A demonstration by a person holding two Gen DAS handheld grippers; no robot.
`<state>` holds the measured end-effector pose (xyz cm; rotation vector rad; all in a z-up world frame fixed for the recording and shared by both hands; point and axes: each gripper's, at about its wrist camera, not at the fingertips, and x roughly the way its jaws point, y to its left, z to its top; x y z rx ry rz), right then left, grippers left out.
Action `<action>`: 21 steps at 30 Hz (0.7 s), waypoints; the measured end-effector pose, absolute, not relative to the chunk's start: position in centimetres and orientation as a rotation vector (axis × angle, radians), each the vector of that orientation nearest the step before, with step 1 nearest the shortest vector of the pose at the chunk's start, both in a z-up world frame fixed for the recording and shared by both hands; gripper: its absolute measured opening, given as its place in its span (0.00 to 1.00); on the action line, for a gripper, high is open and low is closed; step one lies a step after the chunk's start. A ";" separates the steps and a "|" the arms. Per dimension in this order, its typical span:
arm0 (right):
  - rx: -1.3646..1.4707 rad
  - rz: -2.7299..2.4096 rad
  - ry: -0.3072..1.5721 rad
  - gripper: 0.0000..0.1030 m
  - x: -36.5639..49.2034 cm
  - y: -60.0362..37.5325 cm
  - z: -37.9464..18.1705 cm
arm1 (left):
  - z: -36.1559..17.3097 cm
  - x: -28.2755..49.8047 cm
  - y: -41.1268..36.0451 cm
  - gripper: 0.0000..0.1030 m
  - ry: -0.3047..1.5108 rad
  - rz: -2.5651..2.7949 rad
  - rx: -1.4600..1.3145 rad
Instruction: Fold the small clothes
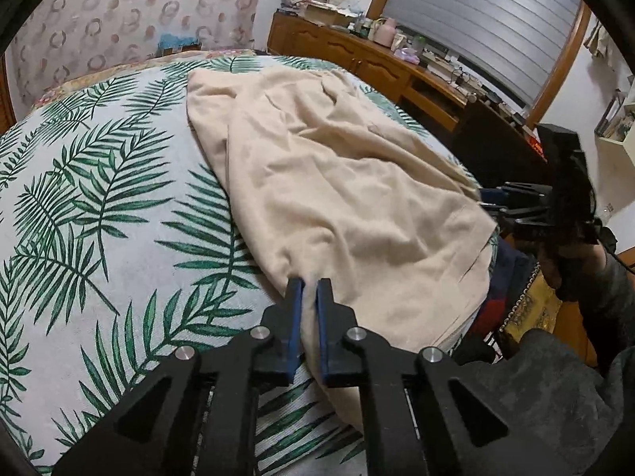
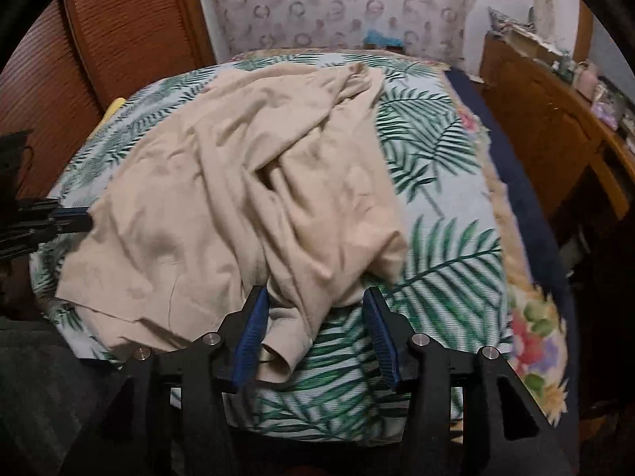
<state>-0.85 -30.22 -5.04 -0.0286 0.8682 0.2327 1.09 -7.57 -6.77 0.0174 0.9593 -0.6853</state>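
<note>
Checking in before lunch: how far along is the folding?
Barely begun. The beige garment lies crumpled on the leaf-print bedspread, no neat fold visible. The left hand-held gripper pinches its edge; the right hand-held gripper is open around a sleeve cuff. Smoothing and all folds remain.
</note>
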 end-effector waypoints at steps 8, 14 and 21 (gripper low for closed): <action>-0.005 0.294 0.875 0.50 -0.7 -30.3 -5.6 | -7.3 1.0 -7.3 0.35 0.992 -0.692 -0.001; -0.044 0.319 0.861 0.44 -0.7 -28.8 -6.0 | -7.3 0.4 -7.9 0.37 0.991 -0.723 0.002; -0.051 0.387 0.838 0.10 -0.7 -28.3 -6.2 | -7.6 0.7 -7.9 0.09 1.015 -0.770 -0.034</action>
